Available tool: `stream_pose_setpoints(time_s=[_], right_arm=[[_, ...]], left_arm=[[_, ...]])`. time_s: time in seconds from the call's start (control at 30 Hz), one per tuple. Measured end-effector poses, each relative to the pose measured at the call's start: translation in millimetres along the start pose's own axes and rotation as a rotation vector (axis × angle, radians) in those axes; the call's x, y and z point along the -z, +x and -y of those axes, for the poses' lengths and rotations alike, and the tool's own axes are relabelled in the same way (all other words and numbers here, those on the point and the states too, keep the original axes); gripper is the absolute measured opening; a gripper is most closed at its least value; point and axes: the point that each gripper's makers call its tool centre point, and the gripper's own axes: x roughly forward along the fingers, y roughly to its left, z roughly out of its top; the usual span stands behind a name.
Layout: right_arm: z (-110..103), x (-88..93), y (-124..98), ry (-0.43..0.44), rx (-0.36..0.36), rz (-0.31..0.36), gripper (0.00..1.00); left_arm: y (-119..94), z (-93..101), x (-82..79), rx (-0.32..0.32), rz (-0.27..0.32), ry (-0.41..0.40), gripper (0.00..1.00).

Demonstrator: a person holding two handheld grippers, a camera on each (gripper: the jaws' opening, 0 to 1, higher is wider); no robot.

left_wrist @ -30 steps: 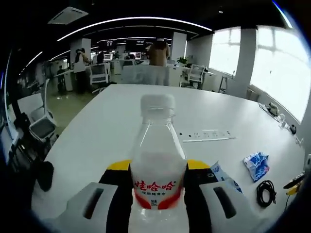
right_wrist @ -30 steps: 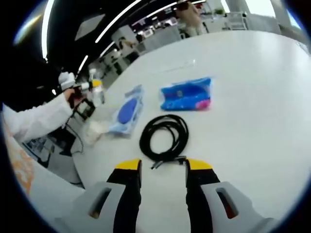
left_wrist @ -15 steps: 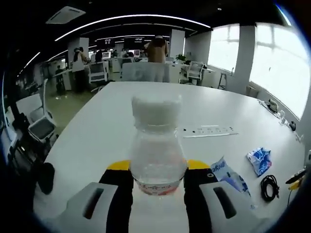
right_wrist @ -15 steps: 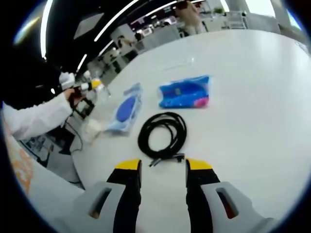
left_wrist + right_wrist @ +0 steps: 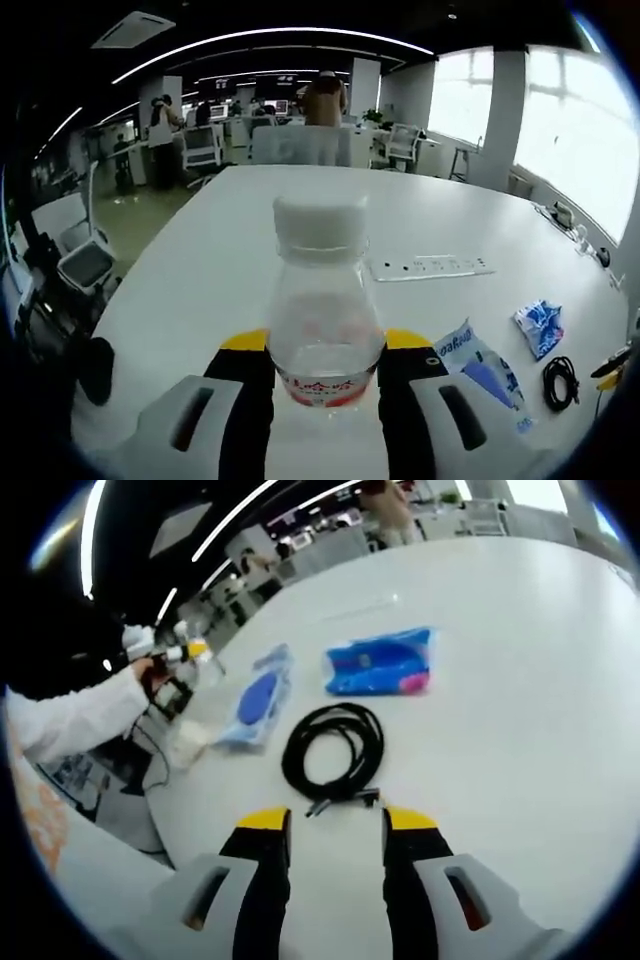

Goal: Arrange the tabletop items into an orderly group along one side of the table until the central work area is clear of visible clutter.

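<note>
Left gripper view: the left gripper (image 5: pixel 325 375) has its jaws pinching a clear bottle (image 5: pixel 325 320) at the red label; white cap on, bottle upright and seemingly held off the white table (image 5: pixel 250 240). To the right on the table lie a clear packet (image 5: pixel 480 365), a blue wrapper (image 5: pixel 538 325) and a black cable (image 5: pixel 557 380); a flat power strip (image 5: pixel 430 267) sits farther back. Right gripper view: the right gripper (image 5: pixel 335 865) has its jaws spread with nothing between them, poised just short of the coiled cable (image 5: pixel 335 752). Beyond the coil are a blue pack (image 5: pixel 382 665) and the clear packet (image 5: pixel 258 698) with a blue pad inside; the bottle (image 5: pixel 200 660) appears at the far left, near a sleeve (image 5: pixel 75 725). Risks, as judged: the grip is low on a smooth, round bottle, so it could tip or slip on set-down. A single-strand pinch on the cable would likely uncoil it and drag loops across the centre, possibly snagging the packets.
</note>
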Motion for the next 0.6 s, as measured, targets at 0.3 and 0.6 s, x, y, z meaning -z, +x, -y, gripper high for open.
stream_pose_setpoints(time_s=[0.3, 0.6], right_arm=[[-3.8, 1.1, 1.1, -0.009, -0.006, -0.010, 0.34], [-4.8, 3.1, 2.8, -0.012, -0.009, -0.023, 0.34]], left_arm=[[2.4, -1.9, 7.5, -0.005, -0.016, -0.009, 0.39], [7.0, -8.8, 8.3, -0.016, -0.019, -0.032, 0.39]])
